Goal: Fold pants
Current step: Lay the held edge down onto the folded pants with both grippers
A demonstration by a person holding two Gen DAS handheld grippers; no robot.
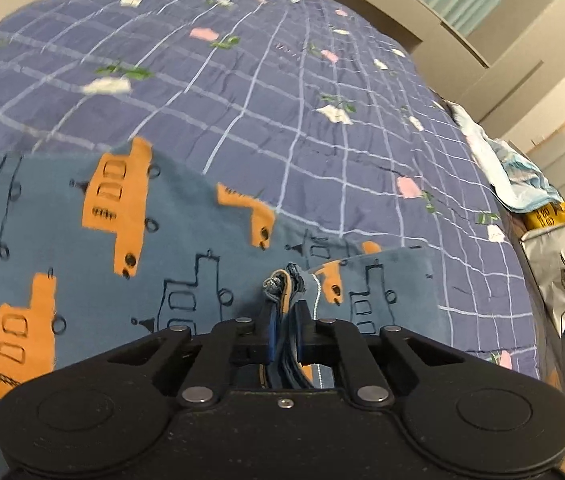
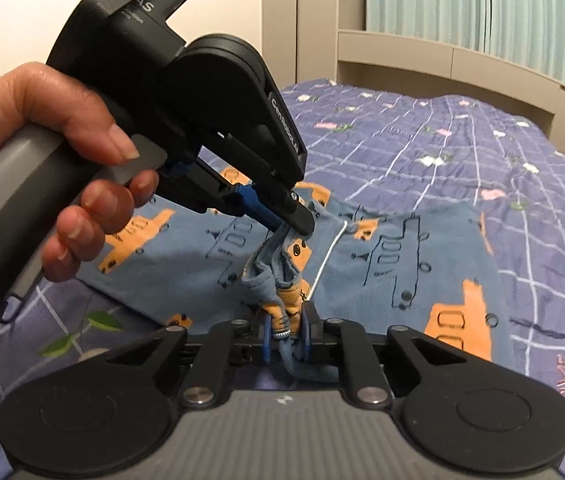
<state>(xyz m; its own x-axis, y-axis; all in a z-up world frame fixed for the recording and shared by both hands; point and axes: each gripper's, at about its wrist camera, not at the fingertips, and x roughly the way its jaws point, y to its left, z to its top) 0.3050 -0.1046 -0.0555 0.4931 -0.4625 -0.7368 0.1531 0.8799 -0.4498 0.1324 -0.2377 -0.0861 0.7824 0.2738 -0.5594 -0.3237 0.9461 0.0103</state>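
Note:
Blue pants printed with orange vehicles lie spread on the bed. My left gripper is shut on a bunched edge of the pants, with fabric and a white drawstring sticking out past its fingers. In the right wrist view the pants stretch across the bed. My right gripper is shut on a gathered fold of the pants' edge. The left gripper, held by a hand, pinches the same edge just beyond it. The white drawstring runs between the two grips.
The bed is covered by a purple checked quilt with small flowers. At the bed's right side lie light blue crumpled cloth, a yellow item and a silver bag. A beige headboard and cupboard stand beyond the bed.

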